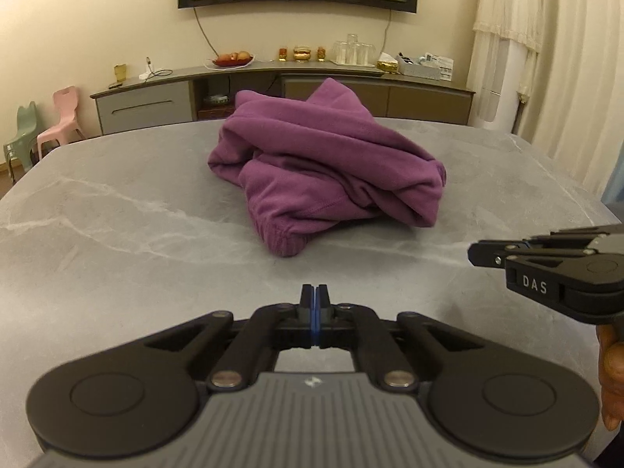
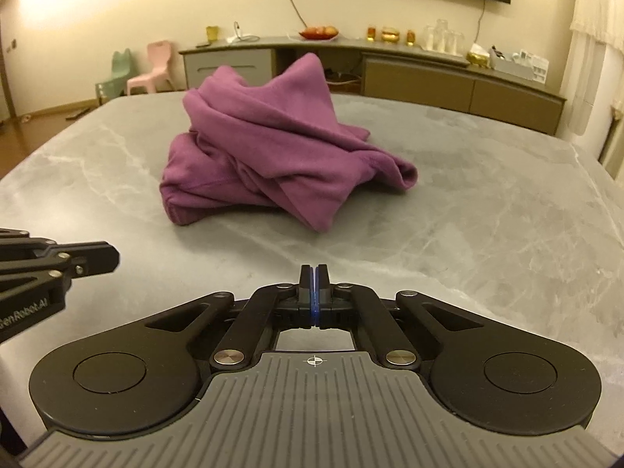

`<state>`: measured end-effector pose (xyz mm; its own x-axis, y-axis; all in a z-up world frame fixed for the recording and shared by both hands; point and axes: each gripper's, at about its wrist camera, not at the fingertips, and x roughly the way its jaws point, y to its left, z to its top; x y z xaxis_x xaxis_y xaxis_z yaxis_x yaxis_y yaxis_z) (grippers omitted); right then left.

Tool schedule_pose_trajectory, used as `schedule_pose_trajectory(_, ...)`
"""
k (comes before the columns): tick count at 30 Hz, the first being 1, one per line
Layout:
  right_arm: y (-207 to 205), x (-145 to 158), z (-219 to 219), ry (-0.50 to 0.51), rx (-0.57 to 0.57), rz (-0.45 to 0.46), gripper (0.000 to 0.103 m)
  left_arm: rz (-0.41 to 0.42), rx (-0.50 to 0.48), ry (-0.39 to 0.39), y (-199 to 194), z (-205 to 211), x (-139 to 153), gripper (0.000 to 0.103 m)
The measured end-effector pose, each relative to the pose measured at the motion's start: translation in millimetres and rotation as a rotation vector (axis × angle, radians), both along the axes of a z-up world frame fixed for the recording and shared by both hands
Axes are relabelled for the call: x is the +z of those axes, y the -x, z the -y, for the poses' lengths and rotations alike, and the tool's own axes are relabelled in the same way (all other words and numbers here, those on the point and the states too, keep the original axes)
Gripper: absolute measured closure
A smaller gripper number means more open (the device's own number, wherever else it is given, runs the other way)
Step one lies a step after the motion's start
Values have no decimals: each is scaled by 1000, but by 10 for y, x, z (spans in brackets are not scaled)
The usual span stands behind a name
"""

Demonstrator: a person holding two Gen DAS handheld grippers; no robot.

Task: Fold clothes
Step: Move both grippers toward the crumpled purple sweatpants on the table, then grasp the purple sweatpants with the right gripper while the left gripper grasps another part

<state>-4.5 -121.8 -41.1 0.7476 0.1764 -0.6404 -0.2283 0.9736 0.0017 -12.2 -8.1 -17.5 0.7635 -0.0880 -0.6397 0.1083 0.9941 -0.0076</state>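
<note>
- Grey marble table (image 1: 97,210) filled both views, with a long sideboard (image 1: 273,89) and small plastic chairs (image 1: 64,117) seen behind it.
- A purple garment (image 1: 323,163) was lying crumpled in a heap near the middle of the table, with one ribbed cuff (image 1: 284,240) pointing toward the near edge.
- The left gripper (image 1: 315,298) was held above the bare table, its jaws pressed together with nothing between them.
- The right gripper (image 2: 314,279) was likewise closed and empty, well apart from the garment.
- The folding was judged as not yet begun; the heap had first to be spread flat.
- For a good start, both grippers should be opened before the cloth is reached.
- The cuff and one clear outer edge should be taken, not the thick middle, so that only one layer is lifted.
</note>
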Motion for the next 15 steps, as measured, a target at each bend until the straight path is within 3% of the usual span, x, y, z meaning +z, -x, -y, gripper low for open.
schedule_pose_trajectory(2,7,-9,-2,3,-7,1,103,-15,0,-12,-24,14,-27,102)
schedule_pose_trajectory(3,-1,-17,0,7,-14,-6,103,-17,3,-26,-29,25,-43,92)
schedule_pose_trajectory(4,-9,-26,2,11,-21,-13,92,-10,7,-46,-23,41,-59,71)
schedule_pose_trajectory(5,-16,-34,4,15,-28,-20,75,-4,12,-67,-18,57,-76,52)
schedule_pose_trajectory(6,-22,-41,5,19,-35,-25,61,18,14,-99,2,85,-74,14)
schedule_pose_trajectory(7,-21,-40,4,22,-39,-21,39,56,13,-143,35,125,-53,1)
schedule_pose_trajectory(8,-20,-38,2,24,-42,-17,29,95,13,-186,68,166,-32,1)
schedule_pose_trajectory(10,-12,-23,-2,23,-32,-9,27,143,-2,-241,94,218,45,0)
schedule_pose_trajectory(15,-40,-80,-42,34,-9,-26,21,126,10,-213,-173,129,298,0)
